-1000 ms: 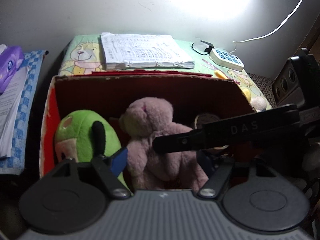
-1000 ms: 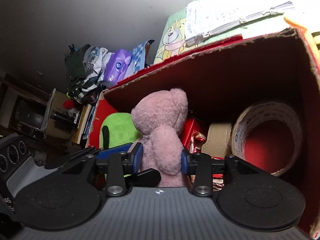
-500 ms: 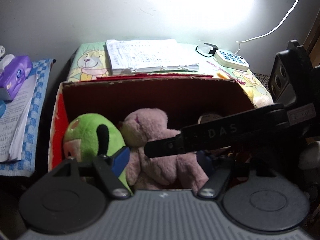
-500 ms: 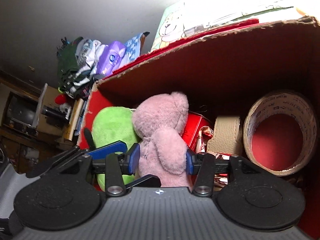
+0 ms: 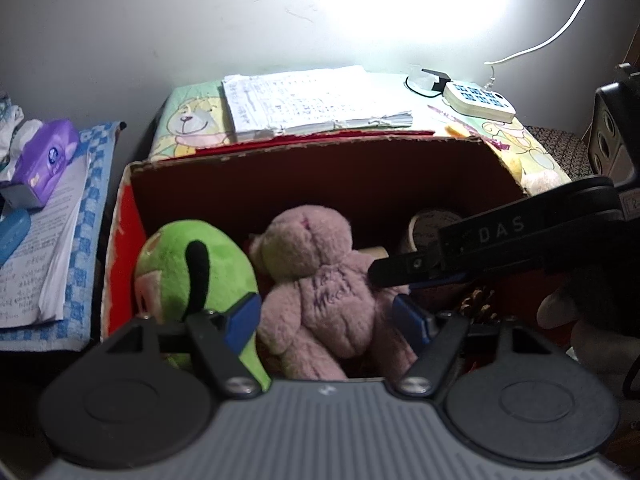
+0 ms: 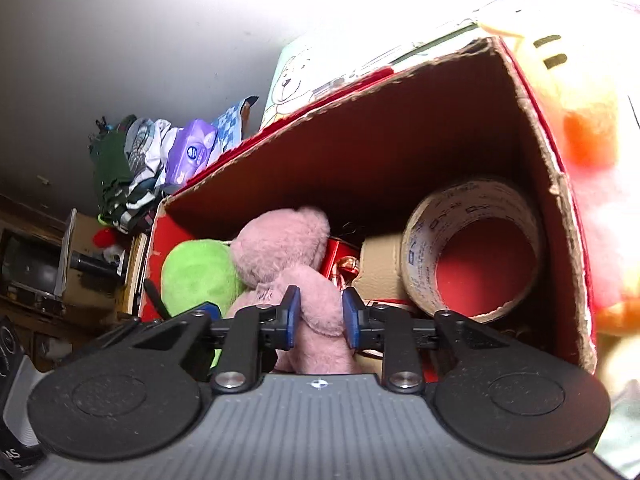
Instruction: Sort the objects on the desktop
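The right hand-held gripper point(image 6: 317, 316) squeezes the pink teddy bear point(image 6: 288, 252) inside the cardboard box point(image 6: 400, 136). The left hand-held gripper point(image 5: 326, 316) is open around the bear, beside the green plush toy point(image 5: 192, 264).

A lived-in home room: a cartoon-bear cloth point(image 5: 188, 128) is covering the tabletop behind the cardboard box point(image 5: 320, 184), handwritten papers point(image 5: 312, 100) are lying on it, and clothes point(image 6: 128, 168) are piling up left of the box.
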